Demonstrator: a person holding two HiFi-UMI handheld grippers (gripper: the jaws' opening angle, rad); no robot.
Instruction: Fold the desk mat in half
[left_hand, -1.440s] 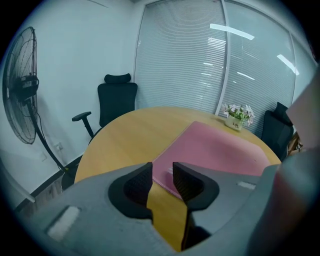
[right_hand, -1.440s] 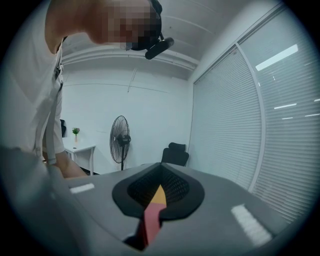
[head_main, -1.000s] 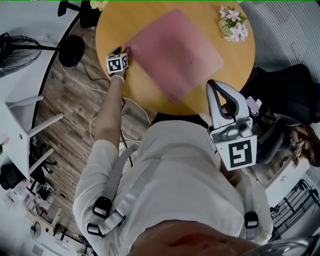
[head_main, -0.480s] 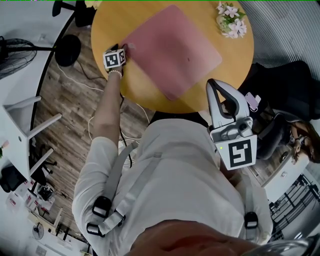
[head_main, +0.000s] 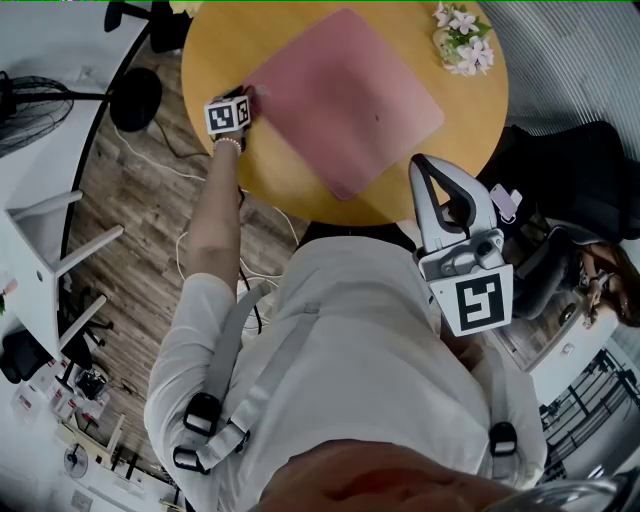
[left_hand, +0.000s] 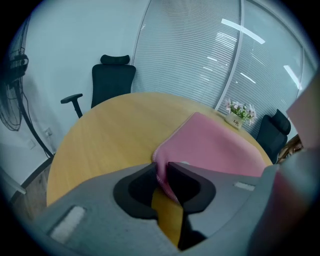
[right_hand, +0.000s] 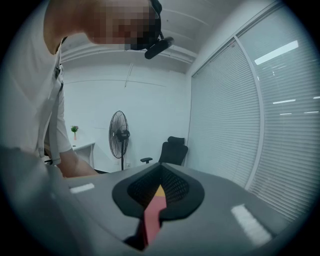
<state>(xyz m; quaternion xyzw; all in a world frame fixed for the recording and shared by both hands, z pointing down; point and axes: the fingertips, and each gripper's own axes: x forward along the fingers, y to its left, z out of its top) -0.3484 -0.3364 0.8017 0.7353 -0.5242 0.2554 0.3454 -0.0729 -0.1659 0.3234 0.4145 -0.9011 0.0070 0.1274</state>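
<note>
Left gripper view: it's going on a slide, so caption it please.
Left gripper, jaws just closing, pinches a corner of the pink desk mat on a round wooden table.

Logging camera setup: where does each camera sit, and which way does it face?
Head view: head-mounted, steeply down on table and desk mat; torso, left arm, left gripper, right gripper show.
Left gripper view: along fingers just closed on mat corner.
Right gripper view: roughly level, toward fan; shut fingers, shirt.
Shared: head and left views show flowers.

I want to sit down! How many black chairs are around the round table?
2. One black chair stands behind the table's far left edge; the second black chair sits at the right, just past the flower pot. Others may be hidden out of view.
</note>
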